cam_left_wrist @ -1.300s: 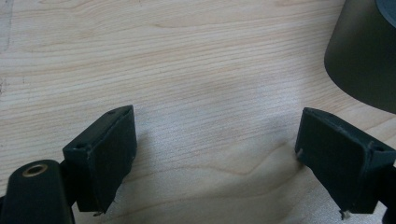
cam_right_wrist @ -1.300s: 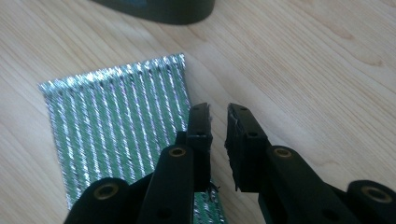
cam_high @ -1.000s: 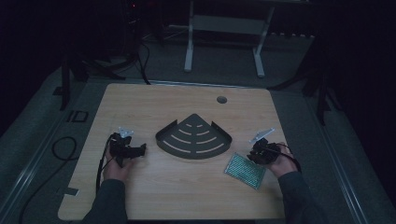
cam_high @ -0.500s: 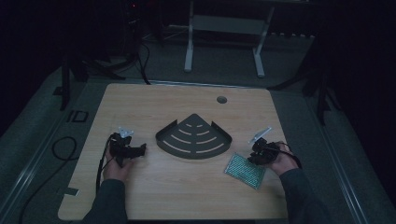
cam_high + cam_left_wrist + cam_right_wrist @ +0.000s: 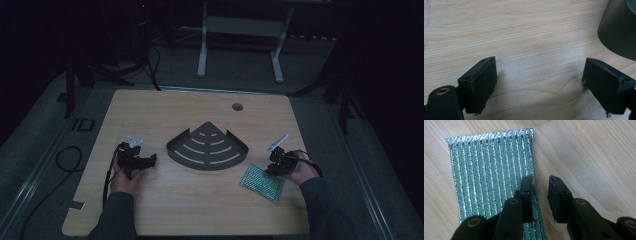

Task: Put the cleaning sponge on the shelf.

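Right tongs (image 5: 541, 192) narrowly open astride green pad (image 5: 491, 177) edge; left tongs (image 5: 539, 82) wide, empty.

A dark quarter-round tray (image 5: 207, 150) with curved slots and a low rim lies flat at the centre of the light wooden table (image 5: 200, 210), whose far edge carries a round cable hole (image 5: 237, 106), while a white-legged metal frame (image 5: 240, 30) stands on the grey floor beyond the table

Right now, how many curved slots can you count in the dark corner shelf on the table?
6. They lie in the floor of the corner shelf at the table's middle: three arcs left of its centre spine, three right. Dim light may hide smaller ones near the tip.
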Demonstrator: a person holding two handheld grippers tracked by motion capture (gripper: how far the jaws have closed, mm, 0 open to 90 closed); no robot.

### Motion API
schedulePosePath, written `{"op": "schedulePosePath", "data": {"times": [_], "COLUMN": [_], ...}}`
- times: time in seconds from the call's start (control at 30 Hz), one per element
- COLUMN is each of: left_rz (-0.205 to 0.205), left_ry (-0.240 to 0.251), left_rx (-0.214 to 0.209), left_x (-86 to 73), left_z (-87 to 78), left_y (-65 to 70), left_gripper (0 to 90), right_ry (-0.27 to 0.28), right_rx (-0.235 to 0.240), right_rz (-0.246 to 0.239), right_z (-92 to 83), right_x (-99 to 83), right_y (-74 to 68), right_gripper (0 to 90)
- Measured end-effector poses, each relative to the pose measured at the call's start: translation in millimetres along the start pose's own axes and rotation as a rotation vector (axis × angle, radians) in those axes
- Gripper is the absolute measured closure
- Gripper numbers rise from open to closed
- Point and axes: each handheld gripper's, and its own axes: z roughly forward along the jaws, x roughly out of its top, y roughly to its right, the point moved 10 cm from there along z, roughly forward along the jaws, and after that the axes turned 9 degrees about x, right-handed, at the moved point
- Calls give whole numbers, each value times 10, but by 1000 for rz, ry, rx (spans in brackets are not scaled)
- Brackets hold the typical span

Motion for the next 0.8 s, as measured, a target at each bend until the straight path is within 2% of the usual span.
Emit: {"op": "schedulePosePath", "data": {"times": [0.27,0.4,0.67,0.8], "left_rz": [0,0,0,0], "left_ry": [0,0,0,0], "left_rx": [0,0,0,0], "left_x": [0,0,0,0], "left_z": [0,0,0,0], "left_y": [0,0,0,1], "left_gripper": [130,130,130,130], "right_ry": [-7,-27,-52,-74], "right_rx": [24,37,64,93], "right_rz": [-20,-26,-11,15], "right_z": [-32,-15,10,18], "right_x": [13,-2,-51,-75], "right_y": [-22,-30,-29,-24], "right_gripper": [734,728,728,733]}}
